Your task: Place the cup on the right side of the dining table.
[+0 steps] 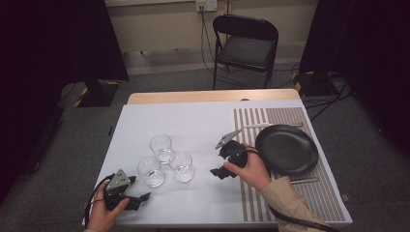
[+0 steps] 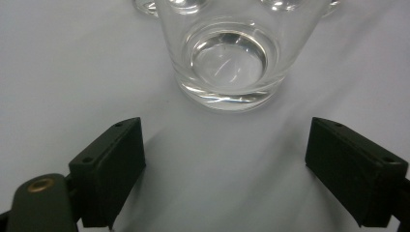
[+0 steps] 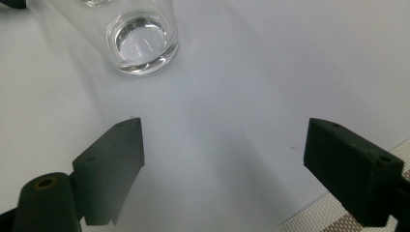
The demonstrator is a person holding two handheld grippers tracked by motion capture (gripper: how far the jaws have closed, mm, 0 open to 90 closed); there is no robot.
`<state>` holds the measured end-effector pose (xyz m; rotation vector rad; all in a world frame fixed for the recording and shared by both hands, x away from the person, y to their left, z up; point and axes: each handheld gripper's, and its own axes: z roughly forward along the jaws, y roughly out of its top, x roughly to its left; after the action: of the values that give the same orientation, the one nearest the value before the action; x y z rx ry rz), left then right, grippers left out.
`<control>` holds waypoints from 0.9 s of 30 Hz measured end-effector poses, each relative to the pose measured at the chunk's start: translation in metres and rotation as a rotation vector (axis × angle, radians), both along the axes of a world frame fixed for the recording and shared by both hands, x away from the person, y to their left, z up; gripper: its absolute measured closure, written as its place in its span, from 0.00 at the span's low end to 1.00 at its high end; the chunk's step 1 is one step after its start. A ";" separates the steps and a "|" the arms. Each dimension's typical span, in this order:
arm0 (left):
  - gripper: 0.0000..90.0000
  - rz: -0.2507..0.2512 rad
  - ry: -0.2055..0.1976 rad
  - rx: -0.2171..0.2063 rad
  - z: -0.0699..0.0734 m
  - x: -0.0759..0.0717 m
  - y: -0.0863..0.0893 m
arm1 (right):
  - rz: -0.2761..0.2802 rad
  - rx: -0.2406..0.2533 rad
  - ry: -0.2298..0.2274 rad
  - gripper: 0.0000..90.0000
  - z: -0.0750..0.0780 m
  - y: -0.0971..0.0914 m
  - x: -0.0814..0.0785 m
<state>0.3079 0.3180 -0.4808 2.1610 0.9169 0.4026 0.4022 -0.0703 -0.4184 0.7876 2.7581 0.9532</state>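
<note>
Three clear empty glasses stand close together on the white table: one at the back (image 1: 161, 146), one front left (image 1: 151, 170) and one front right (image 1: 182, 166). My left gripper (image 1: 140, 198) rests low near the table's front edge, open, its jaws pointing at the front left glass (image 2: 227, 63), which stands a short way ahead of them. My right gripper (image 1: 220, 162) is held just right of the glasses, open and holding nothing. Up and to the left of its jaws stands a glass (image 3: 140, 38), apart from them.
A black plate (image 1: 286, 149) lies on a striped placemat (image 1: 270, 118) at the right, with cutlery behind (image 1: 270, 125) and in front of it (image 1: 304, 181). The mat's corner (image 3: 309, 217) lies near the right jaw. A black folding chair (image 1: 245, 46) stands beyond the table.
</note>
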 end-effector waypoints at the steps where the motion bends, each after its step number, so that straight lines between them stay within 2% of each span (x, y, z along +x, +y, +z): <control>1: 0.15 0.000 0.000 0.000 0.000 0.000 0.000 | -0.003 -0.003 0.002 0.15 0.001 0.001 0.001; 27: 0.15 0.000 0.000 0.000 0.000 0.000 0.000 | 0.018 -0.012 -0.008 0.15 0.011 0.015 0.009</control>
<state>0.3079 0.3180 -0.4808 2.1613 0.9167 0.4027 0.4110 -0.0554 -0.4071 0.7570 2.7660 0.9406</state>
